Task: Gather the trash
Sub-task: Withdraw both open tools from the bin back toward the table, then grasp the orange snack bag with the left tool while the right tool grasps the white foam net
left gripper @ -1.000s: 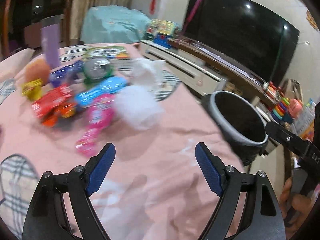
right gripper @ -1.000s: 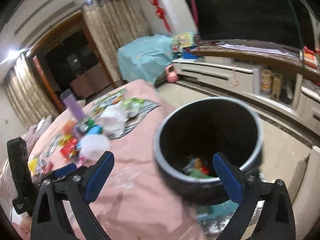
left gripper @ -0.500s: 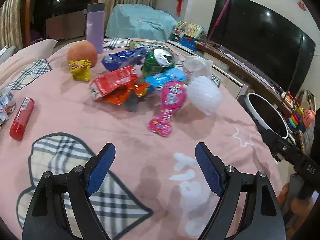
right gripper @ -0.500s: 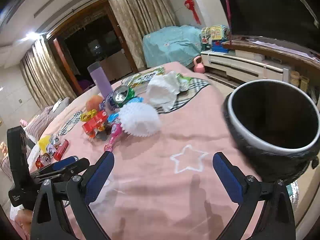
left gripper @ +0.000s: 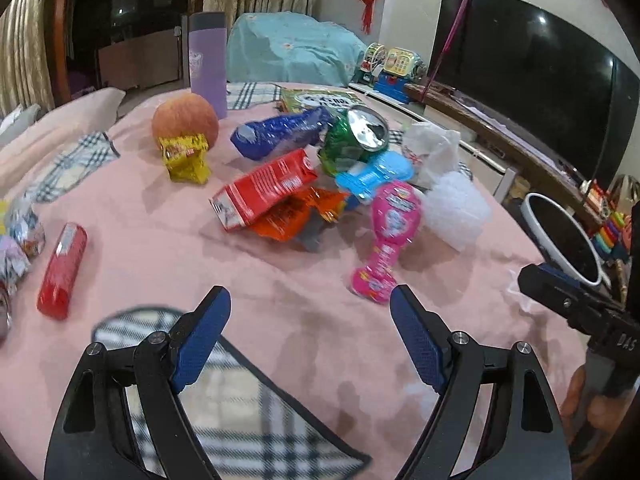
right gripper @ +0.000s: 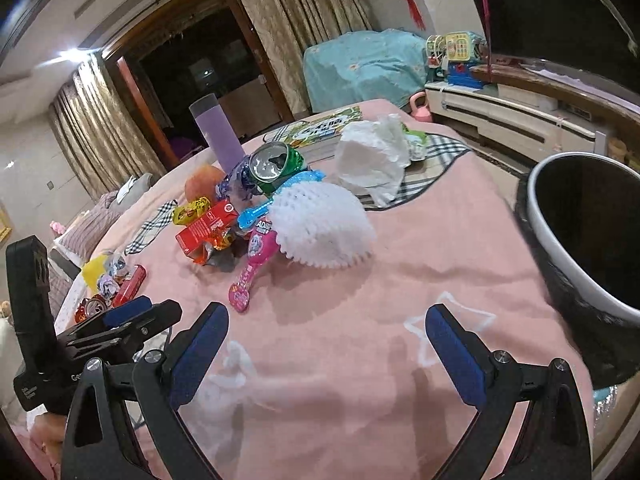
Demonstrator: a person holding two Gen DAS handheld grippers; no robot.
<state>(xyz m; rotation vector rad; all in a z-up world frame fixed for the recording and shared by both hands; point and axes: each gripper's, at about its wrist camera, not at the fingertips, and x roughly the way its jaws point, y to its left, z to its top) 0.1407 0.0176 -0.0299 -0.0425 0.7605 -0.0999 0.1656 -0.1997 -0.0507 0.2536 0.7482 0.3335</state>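
Fingers (left gripper: pixel 310 316) still spread, trash pile (left gripper: pixel 320 184) now nearer, centred

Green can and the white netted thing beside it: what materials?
Green can: looks like thin aluminium, glossy green print on the wall, bare silvery top, wall dented. White netted thing: probably soft foam fruit netting, matte, open mesh with a scalloped edge.
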